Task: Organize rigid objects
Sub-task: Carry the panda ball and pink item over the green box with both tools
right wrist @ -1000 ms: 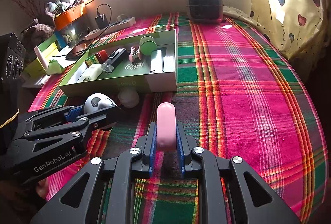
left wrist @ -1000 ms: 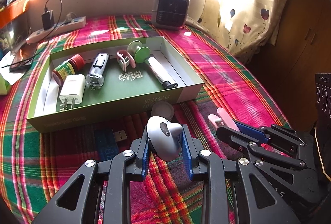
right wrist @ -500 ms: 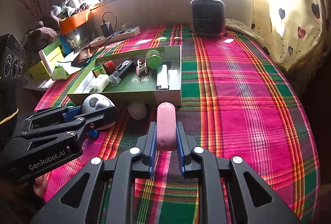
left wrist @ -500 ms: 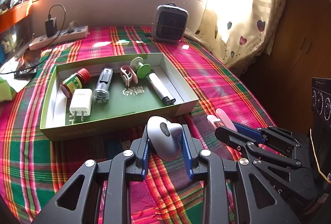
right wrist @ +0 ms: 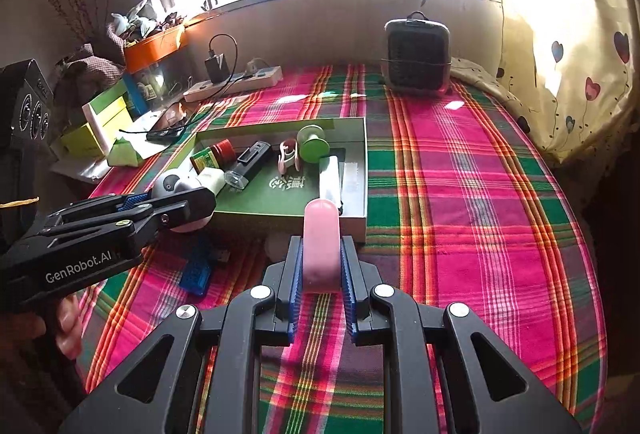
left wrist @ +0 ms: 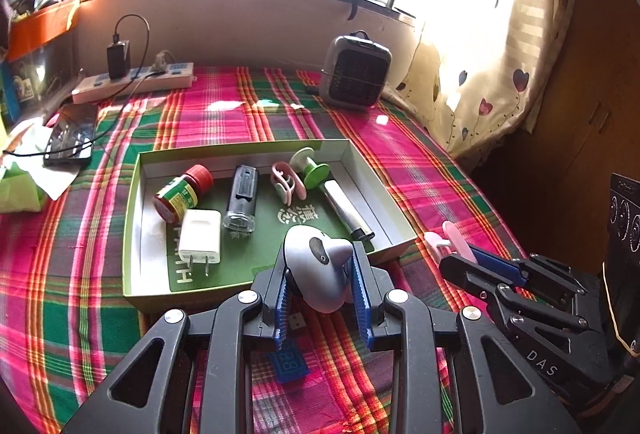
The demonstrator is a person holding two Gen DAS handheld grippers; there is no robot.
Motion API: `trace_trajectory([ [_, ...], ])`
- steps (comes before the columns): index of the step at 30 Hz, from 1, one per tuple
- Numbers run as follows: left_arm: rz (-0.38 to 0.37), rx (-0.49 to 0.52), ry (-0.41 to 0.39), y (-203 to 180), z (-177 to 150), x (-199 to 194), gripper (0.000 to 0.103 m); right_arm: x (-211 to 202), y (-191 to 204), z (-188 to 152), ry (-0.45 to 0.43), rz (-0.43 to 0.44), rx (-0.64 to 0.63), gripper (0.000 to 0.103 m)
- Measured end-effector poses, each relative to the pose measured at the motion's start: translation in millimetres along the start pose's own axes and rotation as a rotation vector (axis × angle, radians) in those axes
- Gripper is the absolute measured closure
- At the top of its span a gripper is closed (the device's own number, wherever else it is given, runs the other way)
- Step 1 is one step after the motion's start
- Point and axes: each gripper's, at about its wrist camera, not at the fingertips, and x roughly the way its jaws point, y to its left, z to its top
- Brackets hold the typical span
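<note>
My left gripper [left wrist: 322, 274] is shut on a grey rounded gadget [left wrist: 316, 266] and holds it above the near edge of the green box [left wrist: 132, 234]. My right gripper [right wrist: 320, 258] is shut on a pink oblong object [right wrist: 321, 242], held above the cloth just before the box's near right corner [right wrist: 352, 222]. The box holds a red-capped bottle [left wrist: 182, 191], a white charger [left wrist: 200, 236], a black cylinder [left wrist: 242, 201], a pink clip [left wrist: 286, 183], a green spool [left wrist: 310, 169] and a white tube [left wrist: 346, 211]. The right gripper also shows in the left wrist view [left wrist: 464, 258], the left one in the right wrist view [right wrist: 176, 201].
A blue USB gadget [left wrist: 290, 362] lies on the plaid cloth under my left gripper. A small heater [left wrist: 356, 71], a power strip [left wrist: 136, 81] and a phone [left wrist: 70, 139] sit at the back. Boxes and paper [right wrist: 104, 129] crowd the left side.
Both grippers have risen and moved forward toward the box, each keeping its object. The grey gadget now hangs over the box's near edge.
</note>
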Motion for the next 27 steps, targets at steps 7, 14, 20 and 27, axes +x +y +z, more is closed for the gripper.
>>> trace_trajectory([
  [7,0.007,-0.037,-0.001,22.0,13.9,6.5,0.077,12.5,5.2,20.1,0.002,0.013,-0.020,0.085],
  [14,0.018,-0.056,0.014,38.1,23.8,20.3,0.077,33.9,10.9,39.0,0.016,0.025,-0.030,0.085],
  [20,0.017,-0.056,0.044,44.0,24.2,39.6,0.077,64.0,11.9,51.8,0.059,0.040,-0.038,0.085],
  [27,0.008,-0.056,0.081,46.9,21.2,57.7,0.077,96.0,10.5,54.8,0.122,0.091,-0.030,0.084],
])
